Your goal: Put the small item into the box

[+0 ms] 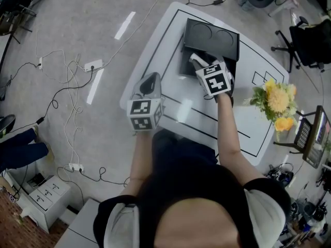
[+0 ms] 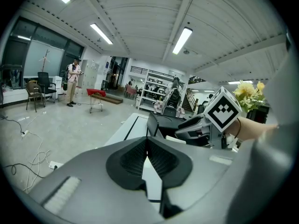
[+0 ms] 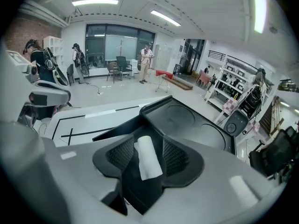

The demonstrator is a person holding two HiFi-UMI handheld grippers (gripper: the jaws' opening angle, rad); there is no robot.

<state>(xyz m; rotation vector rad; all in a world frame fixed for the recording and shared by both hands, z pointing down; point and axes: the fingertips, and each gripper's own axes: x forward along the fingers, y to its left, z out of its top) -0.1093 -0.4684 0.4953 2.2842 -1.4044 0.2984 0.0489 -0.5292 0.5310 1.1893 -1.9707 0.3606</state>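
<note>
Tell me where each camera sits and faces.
Head view: on the person's head, facing steeply down at table, black box, left hand-held gripper, right hand-held gripper; arms, torso show.
Left gripper view: on the left one, facing across the table; shut jaws, right forearm show.
Right gripper view: on the right one, facing over the box; white roll between jaws.
All three show the box.
</note>
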